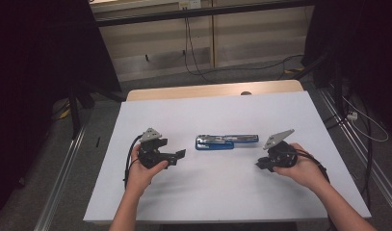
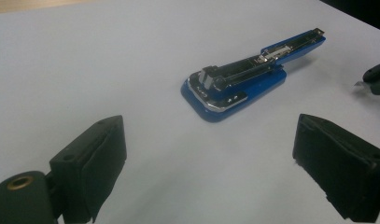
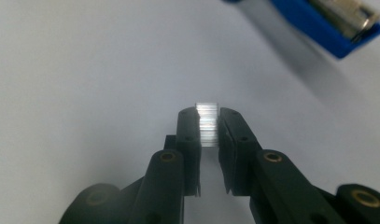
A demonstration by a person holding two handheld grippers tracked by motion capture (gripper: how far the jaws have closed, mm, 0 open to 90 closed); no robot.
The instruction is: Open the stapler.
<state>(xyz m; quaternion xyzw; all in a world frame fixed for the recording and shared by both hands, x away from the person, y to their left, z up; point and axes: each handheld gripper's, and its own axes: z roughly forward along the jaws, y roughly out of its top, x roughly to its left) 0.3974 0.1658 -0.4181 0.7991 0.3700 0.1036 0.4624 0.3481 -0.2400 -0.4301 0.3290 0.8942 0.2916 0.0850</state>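
Blue metal-and-plastic stapler (image 1: 226, 141), swung open lengthwise, lying flat near the middle of the white worktop (image 1: 208, 192), with its chrome staple channel facing up. Seen in the left gripper view as well (image 2: 234, 86), hinge end nearest, long arm stretching away.

Left hand-held gripper (image 1: 179, 155) to the stapler's left, near it but apart, resting low over the worktop; jaws spread wide, nothing between them (image 2: 208, 158).

Right hand-held gripper (image 1: 259, 166) to the stapler's right, also apart from it, held in the person's right hand (image 1: 304, 168). Jaws drawn close and pinching a short silvery strip of staples (image 3: 207, 122) between the pads, strip upright at the tips (image 3: 208, 119). Blue end of the stapler (image 3: 327, 23) just visible in the top right corner of the right gripper view, clear of the jaws.
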